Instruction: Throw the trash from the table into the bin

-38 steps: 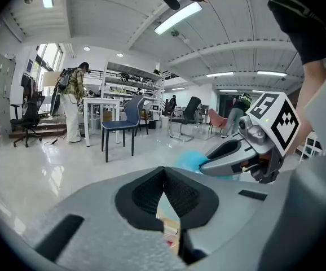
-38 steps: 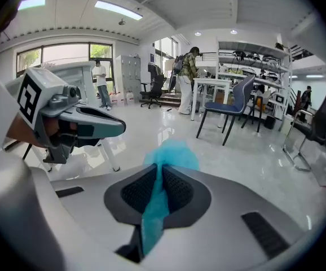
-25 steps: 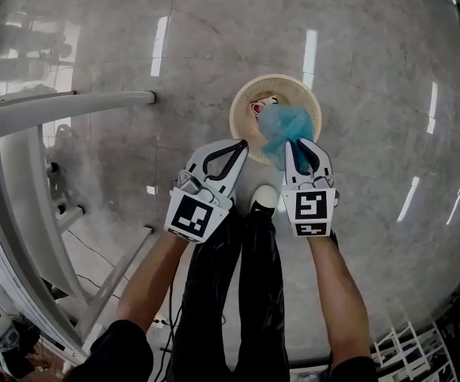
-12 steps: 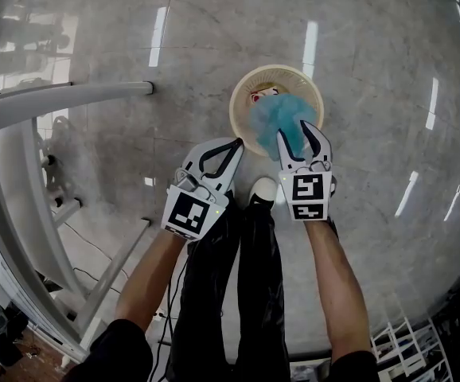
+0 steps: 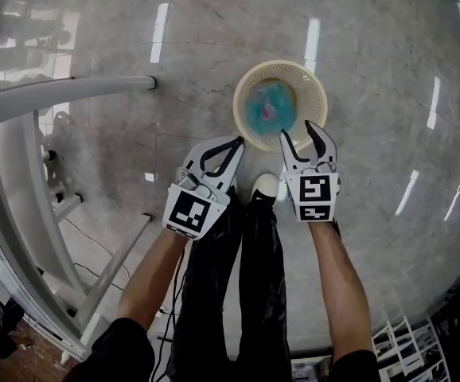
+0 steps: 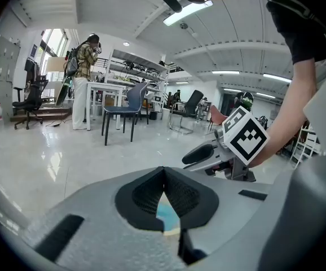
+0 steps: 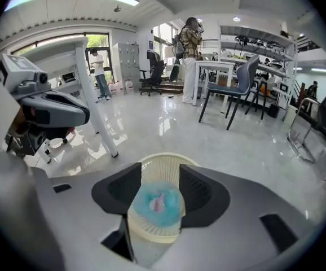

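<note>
Right gripper [image 5: 297,128]: released – its jaws have just been opening and now stand wide apart with nothing between them; it hangs over the near rim of the bin, tilted downward.
Left gripper [image 5: 239,143]: clenched and empty, its fingertips meeting in a point just beside the bin's near-left rim.
Bin [image 5: 313,94]: a round cream basket with slotted walls, upright on the floor [image 5: 373,70], just ahead of the person's shoe [image 5: 264,189].
Trash [image 5: 266,108]: a crumpled blue wad lying at the bottom of the bin, with a small pinkish patch at its middle – seen straight down through the right gripper's open jaws.
Markings: each gripper's cube [image 5: 316,197] carries a black-and-white square pattern; what the pink patch says is too blurred to read.
Table [image 5: 63,94]: a white frame and leg at the left edge of the head view, well apart from the bin.
</note>
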Tool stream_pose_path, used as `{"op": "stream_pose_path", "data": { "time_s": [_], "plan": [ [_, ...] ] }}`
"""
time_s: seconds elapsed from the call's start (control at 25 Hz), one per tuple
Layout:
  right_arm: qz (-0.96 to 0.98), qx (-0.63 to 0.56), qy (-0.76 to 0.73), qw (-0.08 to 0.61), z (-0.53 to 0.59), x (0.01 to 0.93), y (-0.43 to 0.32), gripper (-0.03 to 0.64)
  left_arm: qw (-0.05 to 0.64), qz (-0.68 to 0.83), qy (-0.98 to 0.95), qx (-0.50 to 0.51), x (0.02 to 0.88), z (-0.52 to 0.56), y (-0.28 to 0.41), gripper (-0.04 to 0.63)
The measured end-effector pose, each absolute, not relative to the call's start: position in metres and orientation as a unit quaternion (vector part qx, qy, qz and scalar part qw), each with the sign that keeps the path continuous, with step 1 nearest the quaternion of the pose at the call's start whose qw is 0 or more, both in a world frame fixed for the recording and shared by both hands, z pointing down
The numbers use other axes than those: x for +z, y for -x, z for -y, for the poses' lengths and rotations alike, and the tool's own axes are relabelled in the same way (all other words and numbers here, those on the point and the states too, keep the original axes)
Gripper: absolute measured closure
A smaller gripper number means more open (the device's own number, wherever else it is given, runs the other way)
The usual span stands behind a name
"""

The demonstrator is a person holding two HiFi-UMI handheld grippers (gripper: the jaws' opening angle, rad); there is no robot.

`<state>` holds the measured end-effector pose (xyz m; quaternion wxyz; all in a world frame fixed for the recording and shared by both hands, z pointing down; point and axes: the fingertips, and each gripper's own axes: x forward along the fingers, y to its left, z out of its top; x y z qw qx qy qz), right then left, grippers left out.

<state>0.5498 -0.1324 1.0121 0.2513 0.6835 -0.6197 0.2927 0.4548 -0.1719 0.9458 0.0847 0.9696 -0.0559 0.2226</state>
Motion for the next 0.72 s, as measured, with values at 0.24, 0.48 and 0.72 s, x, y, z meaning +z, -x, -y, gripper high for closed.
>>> {"op": "stream_pose_path", "data": {
  "time_s": [0.24,0.48,0.72],
  "plan": [
    [0.629,0.267,-0.697,0.219,0.148,0.943,-0.547,0.592,0.081,0.074,-0.971,0.212,0.895,0.179,-0.454,0.591],
    [0.634,0.216,-0.718,0.187,0.167,0.827,-0.547,0.600,0.085,0.112,-0.971,0.194,0.816,0.185,-0.449,0.591],
    [0.641,0.186,-0.728,0.157,0.178,0.707,-0.547,0.600,0.079,0.131,-0.972,0.179,0.714,0.191,-0.447,0.591]
  ]
}}
